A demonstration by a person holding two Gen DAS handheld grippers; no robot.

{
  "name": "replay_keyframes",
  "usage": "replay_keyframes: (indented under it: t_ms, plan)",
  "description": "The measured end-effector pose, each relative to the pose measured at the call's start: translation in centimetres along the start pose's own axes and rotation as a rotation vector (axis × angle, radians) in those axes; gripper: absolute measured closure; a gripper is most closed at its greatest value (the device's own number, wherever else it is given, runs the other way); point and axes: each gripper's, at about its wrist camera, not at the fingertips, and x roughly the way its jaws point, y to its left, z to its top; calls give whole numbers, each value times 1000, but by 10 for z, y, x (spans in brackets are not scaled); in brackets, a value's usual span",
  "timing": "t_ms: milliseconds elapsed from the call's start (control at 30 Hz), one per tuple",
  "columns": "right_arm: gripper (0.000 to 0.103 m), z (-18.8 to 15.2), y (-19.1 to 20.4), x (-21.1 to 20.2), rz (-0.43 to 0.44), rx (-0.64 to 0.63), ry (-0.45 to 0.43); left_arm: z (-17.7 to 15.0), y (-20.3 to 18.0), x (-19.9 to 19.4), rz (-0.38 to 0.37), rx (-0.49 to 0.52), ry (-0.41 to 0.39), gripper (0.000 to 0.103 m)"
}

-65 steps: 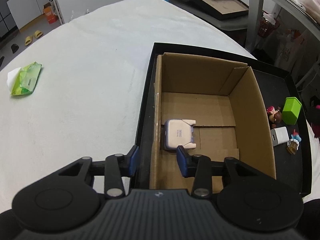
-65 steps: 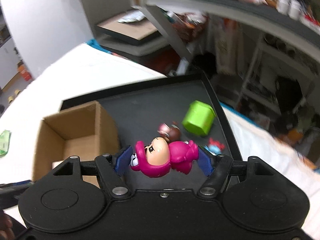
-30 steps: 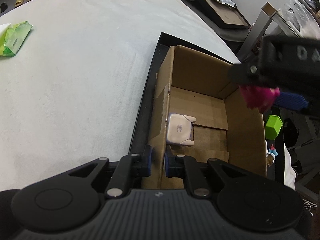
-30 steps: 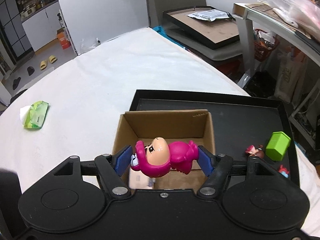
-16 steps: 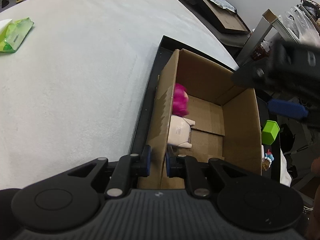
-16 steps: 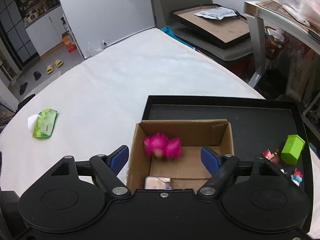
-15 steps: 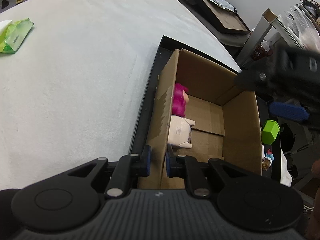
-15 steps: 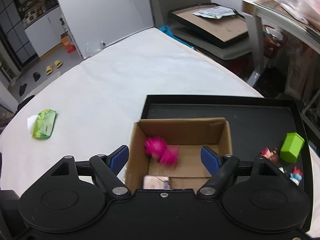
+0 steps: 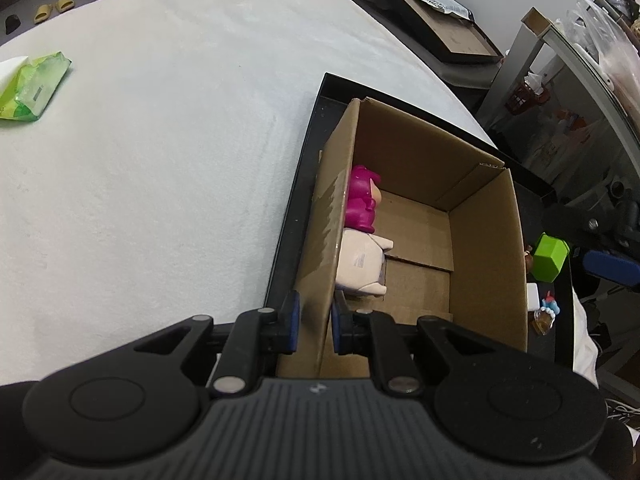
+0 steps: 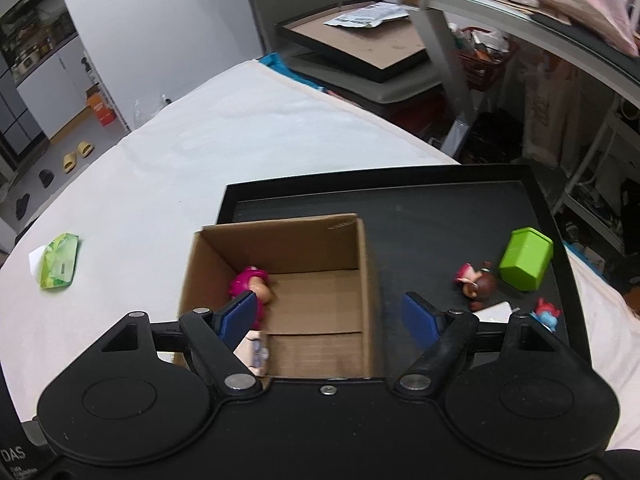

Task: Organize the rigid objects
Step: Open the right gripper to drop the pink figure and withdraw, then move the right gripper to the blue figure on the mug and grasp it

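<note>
Your left gripper (image 9: 313, 322) is clamped on the near left wall of the box (image 9: 486, 240) to steady it. Your right gripper (image 10: 329, 312) hangs spread and empty; the pink toy (image 9: 360, 200) lies inside by the left wall, beside the white charger (image 9: 360, 262).

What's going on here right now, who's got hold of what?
A person is sorting small toys from a black tray into a cardboard box. The left claw is shut on the box's near wall. The right claw is open and empty above the box. A pink figure and a white object lie inside against the left wall. A green block, a brown figure and a small blue-and-red toy wait on the tray.
</note>
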Motion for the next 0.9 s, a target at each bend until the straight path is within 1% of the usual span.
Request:
replay_keyframes:
  t_ms: [200,367,667,733,800,900]
  plan:
    - [24,-8,-20,-4,-4,11,-8,-2,-5,-3,27,23,-19,89]
    - [24,-19,-44,-5,-12,47,-7,-6,-12,-12,56,54,-71,89]
    - [24,-41,-92,-3,-29,131,5,-10,-25,-14,104,107,-85,88]
    - [24,-45,-103,-2,-31,145,8,-10,-27,-13,109,120,-84,85]
    - [24,-50,-115,-1,-33,164,14,-12,-32,-12,133,138,-91,82]
    - [24,-54,-130,1,-35,184,16,-14,-39,-12,149,165,-98,74]
